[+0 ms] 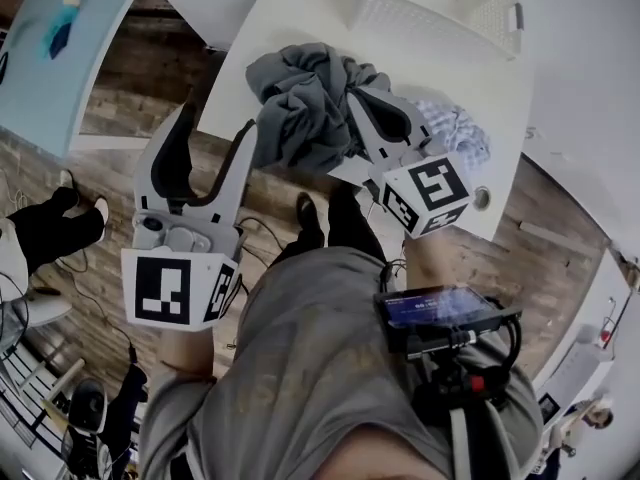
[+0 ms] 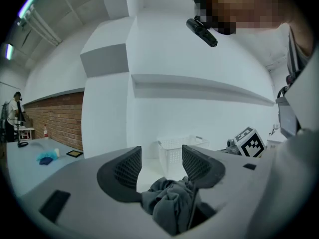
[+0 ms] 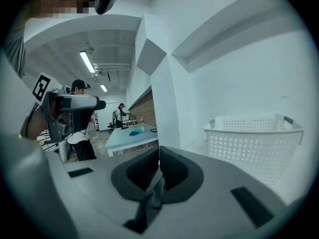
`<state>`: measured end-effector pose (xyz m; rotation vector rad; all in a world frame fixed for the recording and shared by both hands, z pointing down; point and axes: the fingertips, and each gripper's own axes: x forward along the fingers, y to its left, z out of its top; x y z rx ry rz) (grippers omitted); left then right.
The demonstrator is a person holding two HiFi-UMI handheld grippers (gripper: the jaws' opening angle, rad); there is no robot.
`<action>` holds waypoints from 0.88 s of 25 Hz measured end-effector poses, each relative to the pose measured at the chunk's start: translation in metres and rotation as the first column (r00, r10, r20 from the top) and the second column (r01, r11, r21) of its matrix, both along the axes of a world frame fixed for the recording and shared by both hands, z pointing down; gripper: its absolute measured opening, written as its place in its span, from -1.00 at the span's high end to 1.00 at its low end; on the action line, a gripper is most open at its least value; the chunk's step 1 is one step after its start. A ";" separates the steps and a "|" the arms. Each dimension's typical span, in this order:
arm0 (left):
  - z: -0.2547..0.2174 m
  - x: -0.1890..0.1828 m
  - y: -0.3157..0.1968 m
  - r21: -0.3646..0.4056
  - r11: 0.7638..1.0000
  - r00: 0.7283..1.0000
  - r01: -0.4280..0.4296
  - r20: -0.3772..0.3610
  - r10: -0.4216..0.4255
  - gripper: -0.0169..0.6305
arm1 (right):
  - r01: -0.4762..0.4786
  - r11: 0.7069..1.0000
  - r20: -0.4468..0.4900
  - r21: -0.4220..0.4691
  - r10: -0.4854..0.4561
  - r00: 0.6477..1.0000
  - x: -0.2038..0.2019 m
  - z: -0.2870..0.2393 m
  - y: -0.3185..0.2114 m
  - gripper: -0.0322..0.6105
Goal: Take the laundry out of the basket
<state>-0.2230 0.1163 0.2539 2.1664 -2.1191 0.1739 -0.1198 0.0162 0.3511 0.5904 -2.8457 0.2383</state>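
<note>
A crumpled grey garment point(image 1: 296, 103) hangs above the white table point(image 1: 250, 38), and my right gripper point(image 1: 352, 96) is shut on a fold of it. In the right gripper view the jaws point(image 3: 159, 152) meet with grey cloth point(image 3: 153, 195) pinched between them. My left gripper point(image 1: 218, 120) stands open just left of the garment, its right fingertip close to the cloth. In the left gripper view point(image 2: 162, 156) the garment point(image 2: 169, 205) sits low between the spread jaws, and the pads do not press on it. The white laundry basket point(image 1: 440, 8) stands at the table's far side.
A pale blue patterned cloth point(image 1: 456, 128) lies on the table right of the grey garment. A second table point(image 1: 50, 48) with small items stands at the left. People sit and stand on the wooden floor point(image 1: 130, 98) at the left. A white wall and pillar point(image 2: 107, 83) rise behind the basket point(image 2: 175, 153).
</note>
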 end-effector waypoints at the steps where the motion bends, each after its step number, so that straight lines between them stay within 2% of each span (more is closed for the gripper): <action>1: -0.006 0.005 -0.003 0.019 1.000 1.000 -0.016 -0.010 0.017 0.16 | -0.006 1.000 0.022 0.009 0.006 1.000 0.003 -0.012 0.001 0.87; 4: -0.023 0.016 -0.012 0.078 0.996 0.998 -0.051 -0.033 0.054 0.48 | -0.022 0.999 0.093 0.040 0.018 0.996 0.011 -0.049 0.005 0.87; 8: -0.041 0.033 -0.028 0.156 0.985 0.995 -0.071 -0.060 0.081 0.89 | -0.076 0.988 0.133 0.136 0.057 0.989 0.029 -0.092 0.007 0.87; 12: -0.062 0.050 -0.047 0.221 0.973 0.995 -0.068 -0.054 0.081 0.92 | -0.164 0.961 0.198 0.222 0.120 0.973 0.047 -0.131 0.001 0.87; 16: -0.070 0.070 -0.063 0.259 0.963 0.995 -0.072 -0.042 0.086 0.92 | -0.215 0.940 0.233 0.266 0.153 0.960 0.062 -0.152 -0.008 0.87; 22: -0.056 0.093 -0.082 0.248 0.963 0.990 -0.105 -0.064 0.124 0.92 | -0.268 0.919 0.244 0.289 0.200 0.949 0.077 -0.160 -0.016 0.88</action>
